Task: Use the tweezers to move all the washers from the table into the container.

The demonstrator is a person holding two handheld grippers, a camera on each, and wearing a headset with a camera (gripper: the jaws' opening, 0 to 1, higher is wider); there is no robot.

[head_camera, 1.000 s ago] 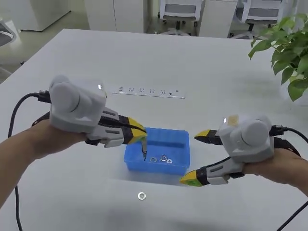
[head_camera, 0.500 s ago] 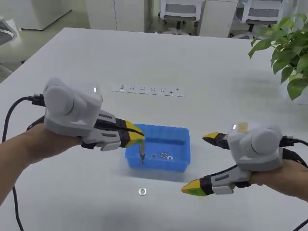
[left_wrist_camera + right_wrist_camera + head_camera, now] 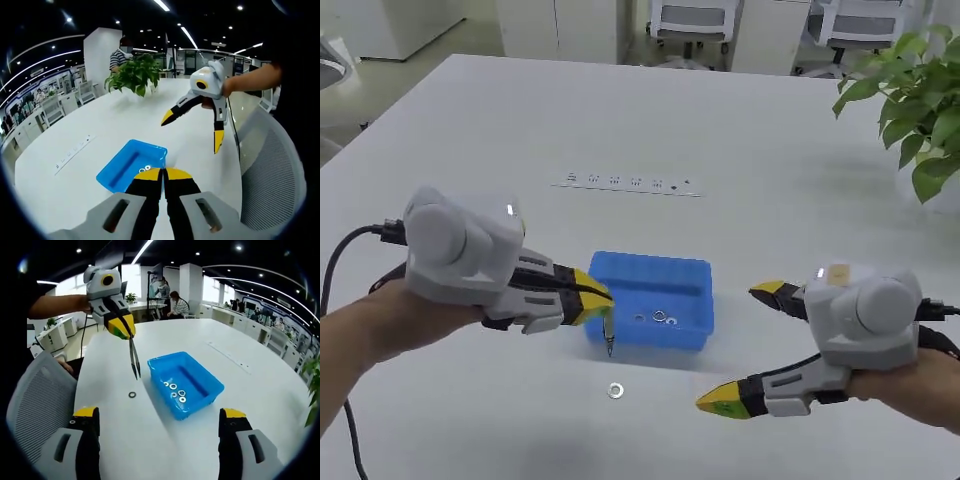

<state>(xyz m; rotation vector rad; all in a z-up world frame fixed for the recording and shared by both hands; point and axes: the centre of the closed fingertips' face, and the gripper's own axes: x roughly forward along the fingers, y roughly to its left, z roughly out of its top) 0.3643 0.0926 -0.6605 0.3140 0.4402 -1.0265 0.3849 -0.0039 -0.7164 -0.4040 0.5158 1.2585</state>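
Note:
My left gripper [image 3: 598, 297] is shut on metal tweezers [image 3: 609, 335], which hang down with their tips just outside the near-left edge of the blue container [image 3: 650, 339]. Three washers [image 3: 661, 319] lie inside it. One washer [image 3: 615, 390] lies on the white table, a little nearer than the tweezer tips. The right gripper view shows the same tweezers [image 3: 134, 358] above that loose washer [image 3: 132, 394], beside the container [image 3: 201, 400]. My right gripper [image 3: 732, 346] stands open to the right of the container, with nothing between its jaws. In the left gripper view my jaws [image 3: 163, 173] press together.
A white power strip [image 3: 625, 185] lies on the table beyond the container. A green plant [image 3: 920, 100] stands at the far right, and office chairs [image 3: 690, 20] line the far edge. A cable [image 3: 345, 250] trails from my left gripper.
My left gripper has drawn the tweezers back from over the container to just outside its near edge, lower toward the table. My right gripper has drifted nearer and to the right.

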